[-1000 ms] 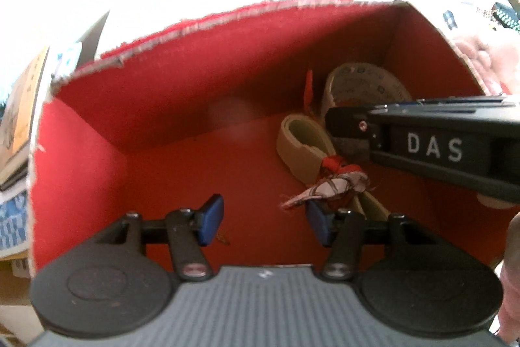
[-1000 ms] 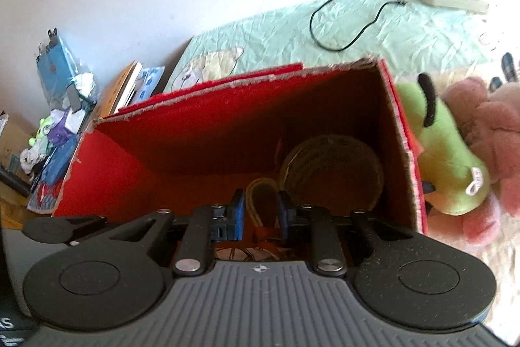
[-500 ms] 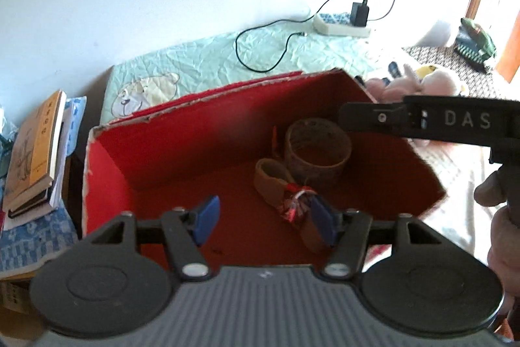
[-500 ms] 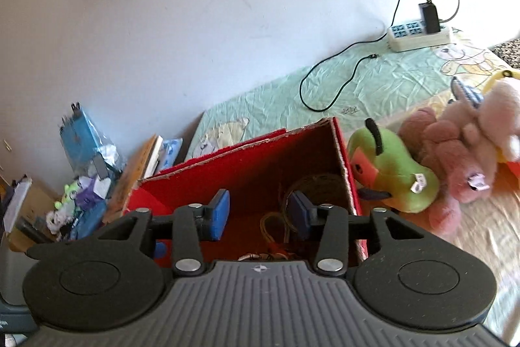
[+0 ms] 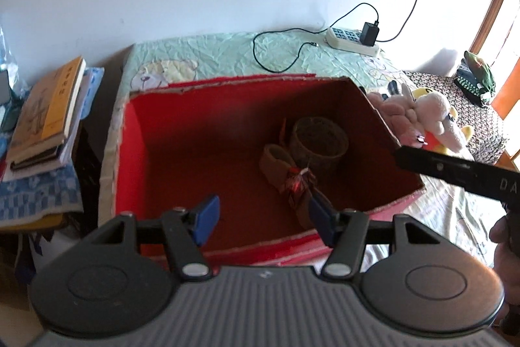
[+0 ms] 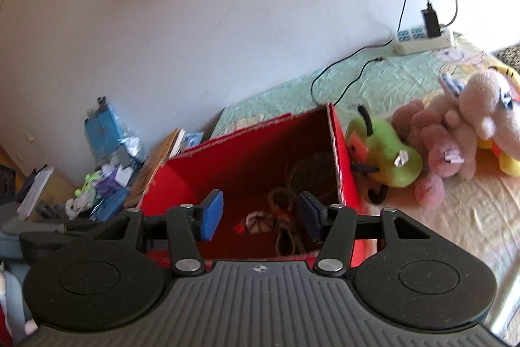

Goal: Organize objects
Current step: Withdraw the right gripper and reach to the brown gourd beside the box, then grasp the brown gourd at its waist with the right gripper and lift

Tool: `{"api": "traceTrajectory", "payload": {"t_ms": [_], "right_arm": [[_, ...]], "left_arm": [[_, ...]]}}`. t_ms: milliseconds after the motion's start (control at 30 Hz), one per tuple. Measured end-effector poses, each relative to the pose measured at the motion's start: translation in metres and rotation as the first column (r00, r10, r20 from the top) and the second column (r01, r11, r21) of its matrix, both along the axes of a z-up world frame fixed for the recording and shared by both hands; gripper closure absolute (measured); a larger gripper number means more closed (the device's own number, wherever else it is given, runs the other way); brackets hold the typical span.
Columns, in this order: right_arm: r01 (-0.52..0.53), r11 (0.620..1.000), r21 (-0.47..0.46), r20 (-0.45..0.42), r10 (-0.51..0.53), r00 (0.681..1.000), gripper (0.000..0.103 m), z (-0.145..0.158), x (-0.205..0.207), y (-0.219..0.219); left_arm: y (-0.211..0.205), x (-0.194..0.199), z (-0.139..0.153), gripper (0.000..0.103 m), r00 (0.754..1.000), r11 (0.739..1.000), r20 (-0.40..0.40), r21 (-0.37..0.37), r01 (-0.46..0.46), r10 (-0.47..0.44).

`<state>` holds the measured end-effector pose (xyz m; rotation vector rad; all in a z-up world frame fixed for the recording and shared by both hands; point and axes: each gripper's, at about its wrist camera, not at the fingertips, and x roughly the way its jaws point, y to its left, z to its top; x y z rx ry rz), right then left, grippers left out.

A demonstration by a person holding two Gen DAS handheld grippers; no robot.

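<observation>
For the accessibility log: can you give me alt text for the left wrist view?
The open, empty left gripper hangs over a red box on a bed, which holds a woven basket and a small bundle. The right gripper reaches in from the right; plush toys lie beyond the box and books are stacked left.

you can read one marking only: the white letters "da", cut off at the frame edge, on the black bar of the right gripper (image 5: 461, 176) where it crosses the left wrist view. the yellow book (image 5: 48, 106) on top of the stack at left carries dark characters down its cover, but they are too blurred to read. the right wrist view shows no legible text.
</observation>
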<state>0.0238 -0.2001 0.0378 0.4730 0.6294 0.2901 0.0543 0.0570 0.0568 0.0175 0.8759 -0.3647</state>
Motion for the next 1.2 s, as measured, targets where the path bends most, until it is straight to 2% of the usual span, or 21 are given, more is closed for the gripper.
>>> {"api": "traceTrajectory", "payload": {"t_ms": [133, 267, 400, 600, 767, 967, 1200], "right_arm": [[-0.084, 0.994, 0.066, -0.038, 0.087, 0.995, 0.061, -0.011, -0.007, -0.005], [-0.159, 0.984, 0.077, -0.112, 0.167, 0.979, 0.063, -0.029, -0.007, -0.006], [-0.173, 0.979, 0.11, -0.218, 0.193, 0.957, 0.065, -0.054, -0.005, -0.009], [-0.185, 0.968, 0.17, -0.304, 0.23, 0.924, 0.067, -0.073, -0.004, -0.015], [-0.194, 0.957, 0.217, -0.371, 0.265, 0.89, 0.068, -0.089, 0.0, -0.016], [-0.189, 0.931, 0.311, -0.415, 0.312, 0.854, 0.075, -0.103, -0.003, -0.018], [-0.218, 0.921, 0.323, -0.428, 0.347, 0.834, 0.075, -0.111, -0.005, -0.009]], "left_arm": [[0.0, -0.012, -0.003, 0.042, 0.999, 0.999, -0.017, -0.019, 0.039, -0.039], [-0.005, -0.022, -0.007, 0.042, 0.992, 0.991, -0.045, -0.053, 0.12, -0.122], [-0.017, -0.027, -0.022, 0.042, 0.971, 0.976, -0.117, -0.087, 0.199, -0.208], [-0.036, -0.036, -0.046, 0.042, 0.926, 0.948, -0.214, -0.149, 0.283, -0.31], [-0.046, -0.034, -0.064, 0.042, 0.893, 0.937, -0.299, -0.204, 0.284, -0.336], [-0.054, -0.033, -0.078, 0.042, 0.883, 0.944, -0.345, -0.203, 0.26, -0.318], [-0.065, -0.03, -0.099, 0.042, 0.854, 0.954, -0.427, -0.16, 0.253, -0.298]]}}
